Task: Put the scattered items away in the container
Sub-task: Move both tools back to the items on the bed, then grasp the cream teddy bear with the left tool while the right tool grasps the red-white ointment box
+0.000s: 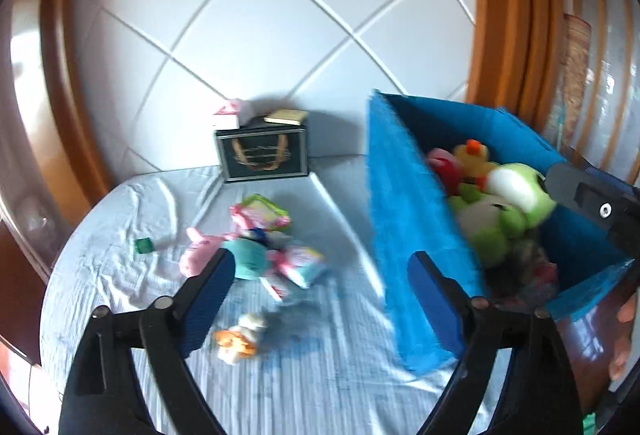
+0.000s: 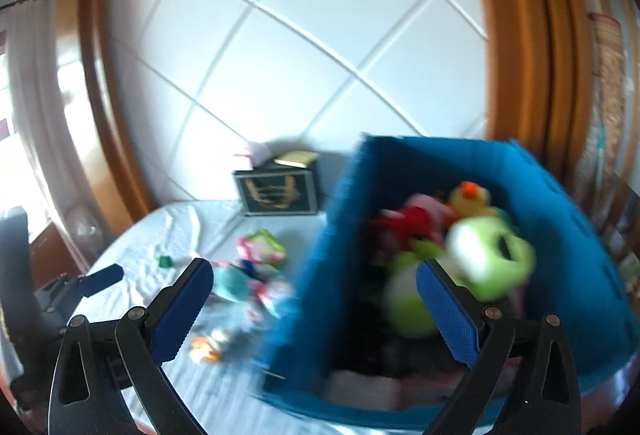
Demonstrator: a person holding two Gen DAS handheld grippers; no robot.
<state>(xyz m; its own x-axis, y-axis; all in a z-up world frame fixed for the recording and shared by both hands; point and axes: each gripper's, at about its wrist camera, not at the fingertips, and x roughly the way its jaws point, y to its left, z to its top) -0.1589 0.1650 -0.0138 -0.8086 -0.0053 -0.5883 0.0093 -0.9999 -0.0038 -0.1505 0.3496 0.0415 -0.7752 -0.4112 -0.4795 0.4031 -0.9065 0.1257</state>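
Note:
A blue fabric bin [image 1: 400, 235] stands on the bed at the right, also in the right wrist view [image 2: 560, 235]. On top of the toys inside it lie a green frog plush [image 1: 520, 187] [image 2: 492, 255], a yellow duck [image 1: 474, 155] and a red plush [image 1: 444, 163]. Left of the bin a pile lies on the sheet: a pink plush [image 1: 200, 255], a teal plush [image 1: 248, 259] and a pink-green toy [image 1: 264, 213]. A small orange-white toy [image 1: 240, 339] lies nearer. My left gripper [image 1: 322, 259] is open and holds nothing, its right finger beside the bin wall. My right gripper [image 2: 316, 267] is open over the bin's near corner, empty.
A small green square [image 1: 144, 246] lies on the pale sheet [image 1: 120, 275] at the left. A black framed box [image 1: 264, 155] with a book [image 1: 286, 116] on top stands against the white quilted headboard [image 1: 260, 35]. A person's hand [image 1: 624, 335] shows at the right edge.

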